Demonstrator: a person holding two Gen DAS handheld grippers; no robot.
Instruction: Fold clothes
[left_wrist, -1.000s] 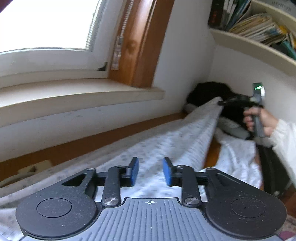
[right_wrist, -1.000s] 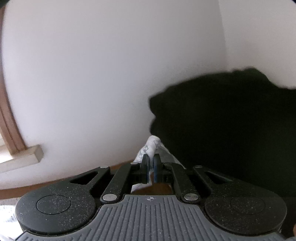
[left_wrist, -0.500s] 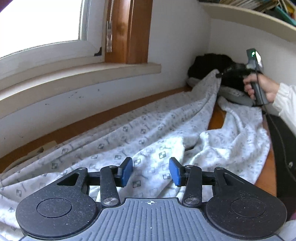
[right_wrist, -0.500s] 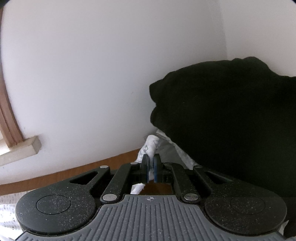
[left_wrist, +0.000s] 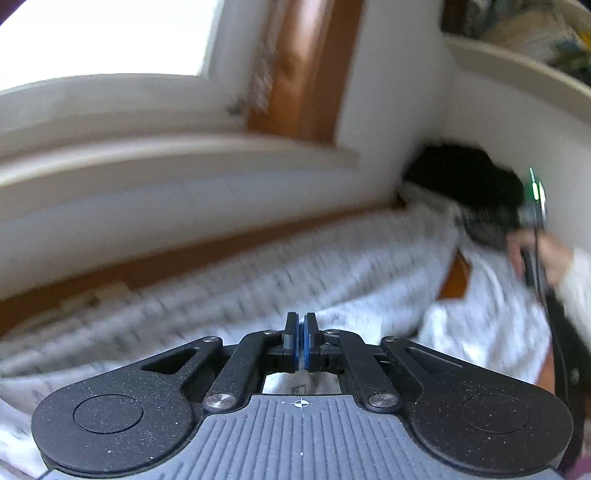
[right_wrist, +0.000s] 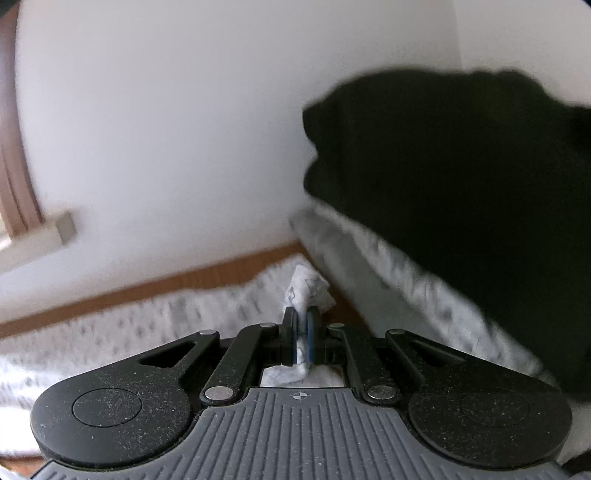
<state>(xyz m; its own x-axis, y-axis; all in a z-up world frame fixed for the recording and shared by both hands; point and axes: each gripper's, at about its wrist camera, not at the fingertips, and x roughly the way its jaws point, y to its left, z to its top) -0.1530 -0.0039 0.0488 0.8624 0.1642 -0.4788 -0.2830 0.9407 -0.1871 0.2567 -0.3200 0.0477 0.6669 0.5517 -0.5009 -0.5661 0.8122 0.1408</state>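
Left tongs (left_wrist: 300, 341) now closed — patterned cloth (left_wrist: 332, 266), windowsill (left_wrist: 177, 155)

A lived-in room of a home. A bright window (left_wrist: 103, 37) sits in a white frame over a deep pale sill (left_wrist: 177, 155), with a wooden jamb (left_wrist: 299, 70) beside it. White plastered walls (right_wrist: 166, 129) meet in a corner, and a curved wall shelf (left_wrist: 517, 70) carries a loose stack of books and papers (left_wrist: 524, 29). Patterned white fabric (left_wrist: 332, 258) and a dark garment (right_wrist: 461, 166) lie on a wooden tabletop (left_wrist: 456, 277) against the wall.
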